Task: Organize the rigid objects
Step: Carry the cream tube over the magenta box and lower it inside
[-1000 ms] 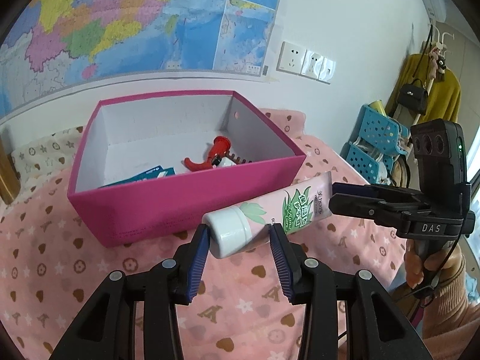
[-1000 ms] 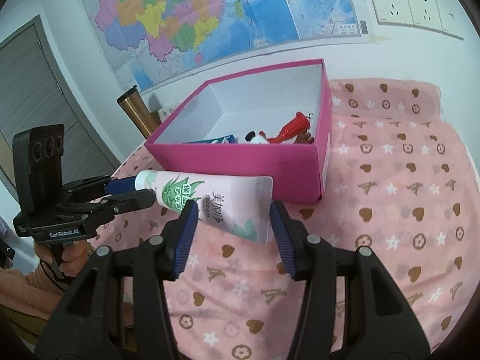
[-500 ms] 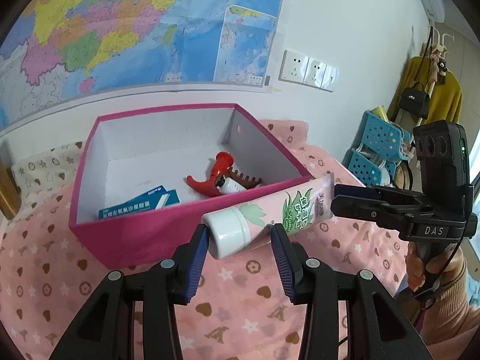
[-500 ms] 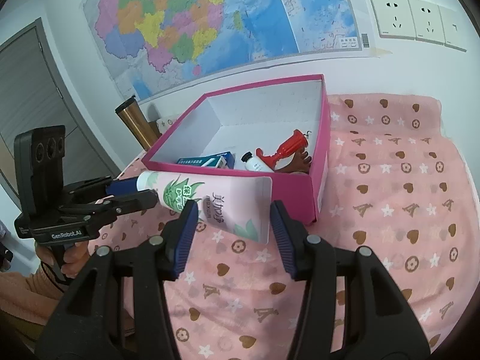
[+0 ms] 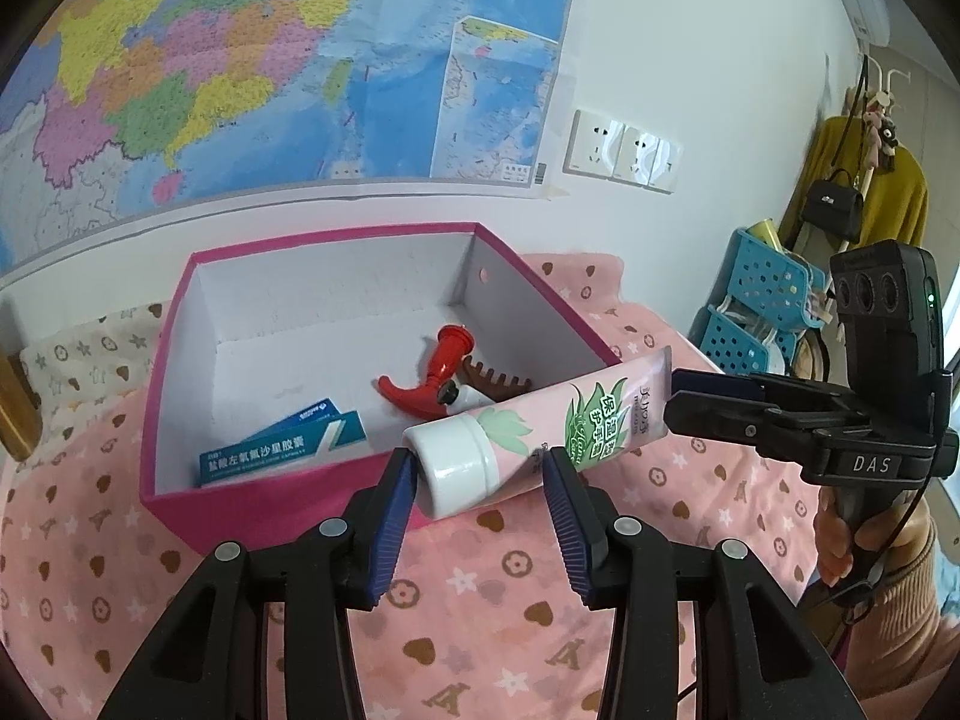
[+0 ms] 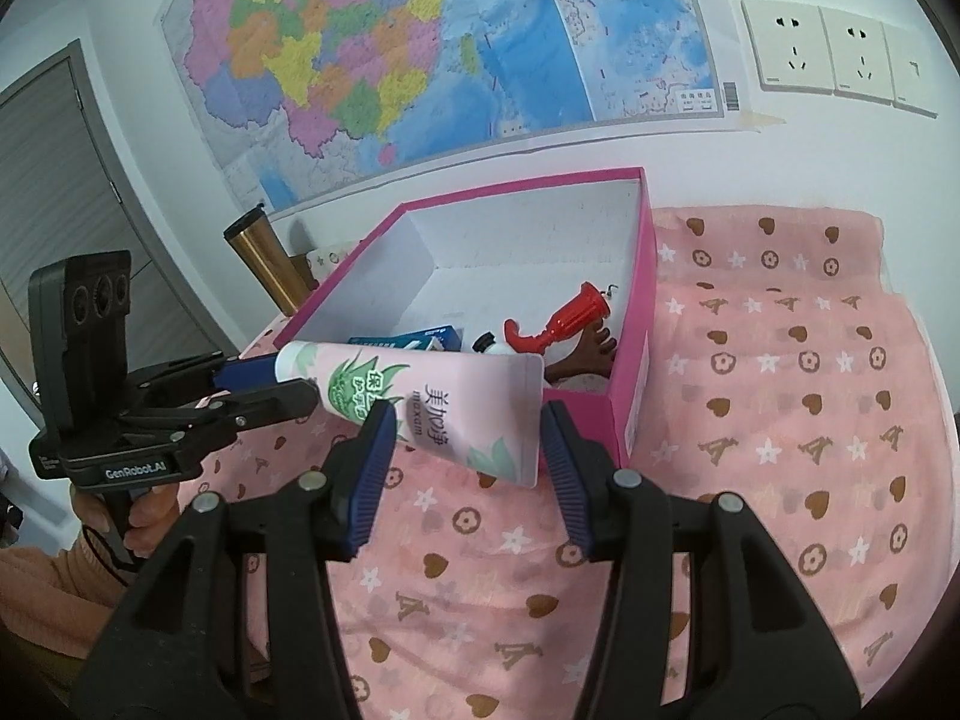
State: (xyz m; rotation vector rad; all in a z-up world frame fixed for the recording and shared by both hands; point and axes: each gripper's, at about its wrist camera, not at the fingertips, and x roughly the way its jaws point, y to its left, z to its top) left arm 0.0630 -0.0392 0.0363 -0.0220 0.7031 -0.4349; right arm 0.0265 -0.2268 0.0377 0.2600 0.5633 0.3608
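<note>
Carrying the pink aloe-print plastic tube (image 5: pixel 540 438) over the magenta cardboard box's (image 5: pixel 180 504) near rim, left gripper (image 5: pixel 477 495) and right gripper (image 6: pixel 468 444) clamping cap and crimped ends, we should clear the wall, then release together.

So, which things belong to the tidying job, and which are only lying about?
Job: pink cream tube with white cap, held by left gripper and right gripper; pink cardboard box; inside it blue carton, red spray trigger, brown comb.
Lying about: wall map, white wall sockets, blue plastic baskets, brass-coloured metal flask.
</note>
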